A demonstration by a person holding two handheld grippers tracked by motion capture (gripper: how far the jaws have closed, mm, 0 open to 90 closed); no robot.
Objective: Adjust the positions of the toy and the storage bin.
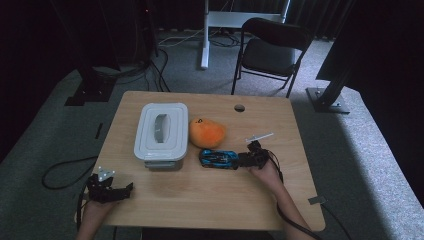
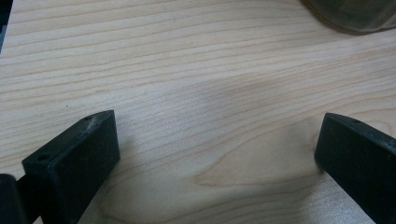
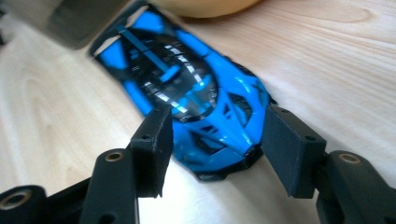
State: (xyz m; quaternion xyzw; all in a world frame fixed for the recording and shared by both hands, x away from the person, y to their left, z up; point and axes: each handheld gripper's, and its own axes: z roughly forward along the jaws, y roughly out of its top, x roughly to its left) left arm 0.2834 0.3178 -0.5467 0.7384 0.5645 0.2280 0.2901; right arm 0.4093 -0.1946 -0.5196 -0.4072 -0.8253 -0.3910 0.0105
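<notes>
High view: the person's right tongs (image 1: pixel 248 159) are reaching in from the right along the light wood-grain tabletop (image 1: pixel 210 200) toward the small blue-and-black plastic toy car (image 1: pixel 218 158), which is lying on its wheels near the middle of the tabletop, just in front of the round orange soft plush toy (image 1: pixel 206 132) and just beside the near right corner of the white rectangular lidded plastic box (image 1: pixel 161 132); a small white stick-like object (image 1: pixel 259 136) is lying apart, beyond the right tongs. Right gripper view: the two black jaws are standing partly apart, one on each side of the car's near end; the left jaw appears to be meeting the car's flank, while the right jaw is sitting close beside the other flank, and whether it is touching cannot be told; the car's wheels are resting on the wood, so the grasp is judged as being made but not yet completed. Left gripper view: the left tongs (image 2: pixel 215 154) are hovering wide apart over bare wood with nothing between them; in the high view they (image 1: pixel 117 189) are waiting at the near left edge, well apart from the car. Judged progress: the approach is done; closing on the car, lifting it and carrying it elsewhere are remaining.
</notes>
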